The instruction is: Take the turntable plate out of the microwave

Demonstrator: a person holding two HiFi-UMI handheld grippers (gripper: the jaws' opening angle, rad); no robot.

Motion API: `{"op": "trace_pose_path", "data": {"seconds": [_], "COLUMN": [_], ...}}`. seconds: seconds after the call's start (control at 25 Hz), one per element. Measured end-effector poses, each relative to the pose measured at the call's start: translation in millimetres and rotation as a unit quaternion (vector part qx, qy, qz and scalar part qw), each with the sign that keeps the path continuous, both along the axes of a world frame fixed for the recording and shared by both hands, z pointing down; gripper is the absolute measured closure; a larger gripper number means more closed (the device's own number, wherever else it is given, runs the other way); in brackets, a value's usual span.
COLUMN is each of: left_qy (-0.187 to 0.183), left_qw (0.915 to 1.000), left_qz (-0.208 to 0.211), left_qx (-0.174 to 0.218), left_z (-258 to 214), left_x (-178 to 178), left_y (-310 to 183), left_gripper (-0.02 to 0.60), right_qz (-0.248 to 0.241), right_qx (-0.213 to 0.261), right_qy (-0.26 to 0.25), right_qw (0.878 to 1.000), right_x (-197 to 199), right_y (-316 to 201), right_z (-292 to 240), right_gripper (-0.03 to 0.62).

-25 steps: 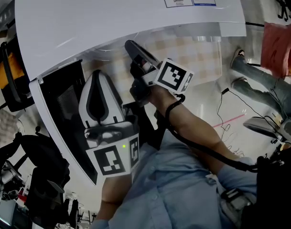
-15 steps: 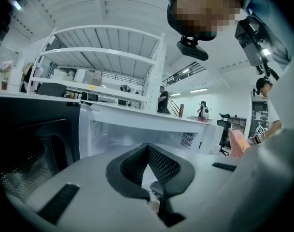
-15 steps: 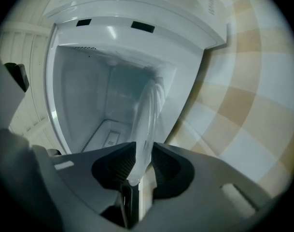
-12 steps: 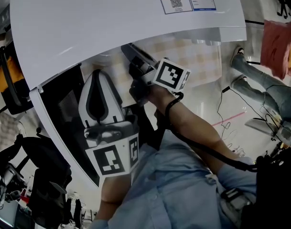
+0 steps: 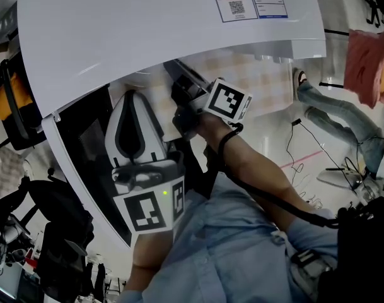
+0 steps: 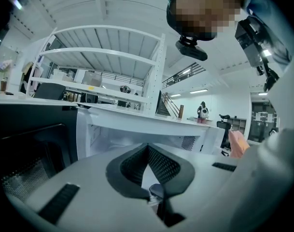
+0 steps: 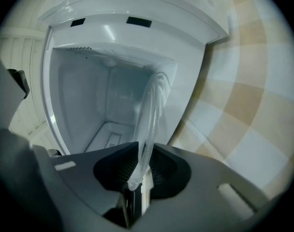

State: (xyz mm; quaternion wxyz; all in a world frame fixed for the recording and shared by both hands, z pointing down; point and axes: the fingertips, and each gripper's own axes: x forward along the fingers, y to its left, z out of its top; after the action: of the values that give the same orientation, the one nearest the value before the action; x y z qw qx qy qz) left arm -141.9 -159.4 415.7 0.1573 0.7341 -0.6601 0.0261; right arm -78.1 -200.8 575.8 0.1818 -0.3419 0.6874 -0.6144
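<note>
Found turntable plate seized edge-on by right gripper, clear glass rising from the fingers toward 12 o'clock. Noted these fingers just closing, now narrow, pads pressed on both faces of the rim. Located plate at the mouth of the open microwave, white cavity behind it at 10 o'clock, checked desk at 3 o'clock. Observed left gripper at 7 o'clock of the right in the head view, beside the dark open door, fingers brought together, nothing between them.
</note>
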Motion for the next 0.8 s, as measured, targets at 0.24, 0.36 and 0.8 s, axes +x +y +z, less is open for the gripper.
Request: {"op": "trace_pose_path", "data": {"seconds": [0.24, 0.36, 0.8], "left_qy": [-0.003, -0.005, -0.010], "left_qw": [1.0000, 1.0000, 0.9999], "left_qz": [0.003, 0.004, 0.003], "left_qx": [0.004, 0.008, 0.013], "left_z": [-2.9, -5.6, -7.1], "left_x": [7.9, 13.0, 19.8], "left_y": [12.6, 19.0, 35.0], "left_gripper": [0.574, 0.574, 0.574], "right_qz": [0.006, 0.007, -0.019], "right_qx": [-0.019, -0.010, -0.003], "right_qy": [-0.003, -0.006, -0.024], "right_qw": [1.000, 1.000, 1.000], "right_x": [9.4, 14.8, 7.3], "right_y": [19.0, 26.7, 56.4], "right_z": [3.8, 2.1, 7.2], "right_gripper": [0.533, 0.533, 0.533]}}
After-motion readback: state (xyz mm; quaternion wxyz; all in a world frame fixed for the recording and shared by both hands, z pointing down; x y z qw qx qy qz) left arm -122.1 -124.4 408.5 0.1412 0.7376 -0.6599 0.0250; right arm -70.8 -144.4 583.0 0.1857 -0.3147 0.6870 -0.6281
